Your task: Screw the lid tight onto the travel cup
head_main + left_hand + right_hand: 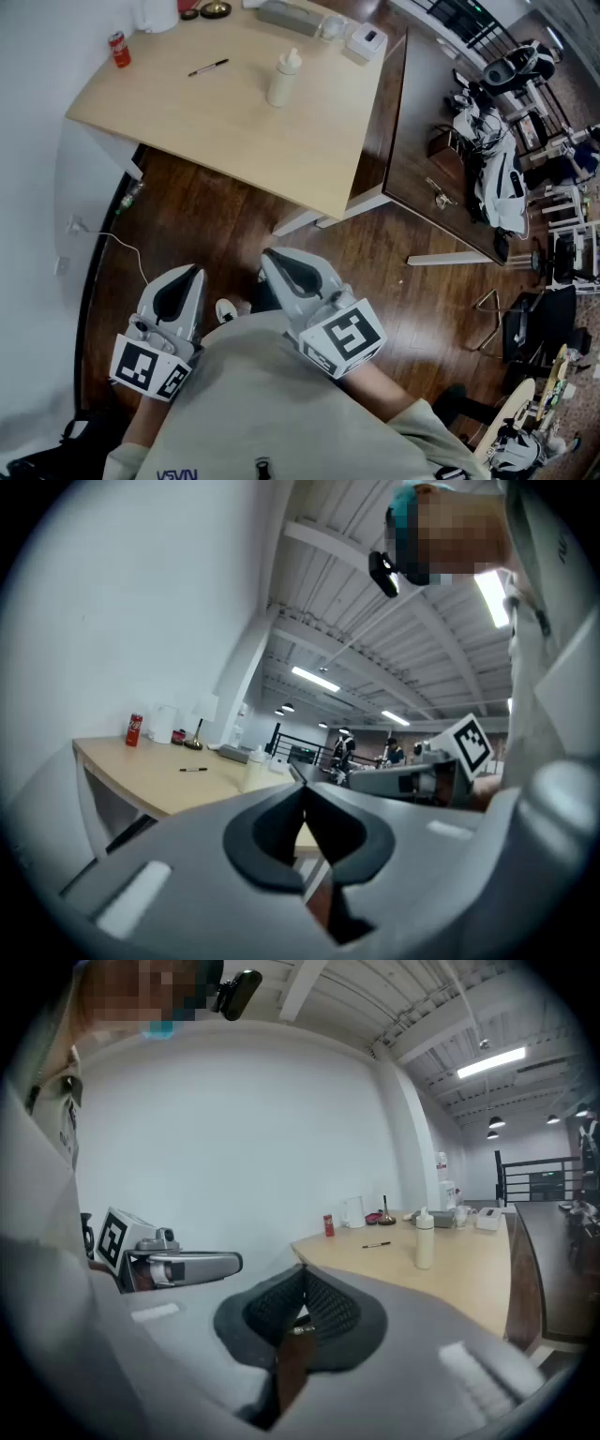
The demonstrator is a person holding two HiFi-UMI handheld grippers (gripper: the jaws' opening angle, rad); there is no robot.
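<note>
Dark wooden floor (234, 216) spreads beneath the person, who stands back from a pale wooden table (234, 131). On it, well apart from both tools, stands the tall cream-white plastic travel cup (284, 78), its narrow white lid (292, 59) on top, with a black marker pen (208, 67) nearby and a red drink can (119, 49) near the far corner. The left gripper (193, 273) and right gripper (270, 254) are held close to the body, each with its jaws pressed together on nothing. The cup looks light, stiff and smooth, and being tall and slim it would probably tip easily. One gripper should likely clamp the body low down while the other takes the lid by its rim to turn it. At this distance I cannot tell whether the lid is threaded or only resting on the cup, and the table's far end is cut off.
</note>
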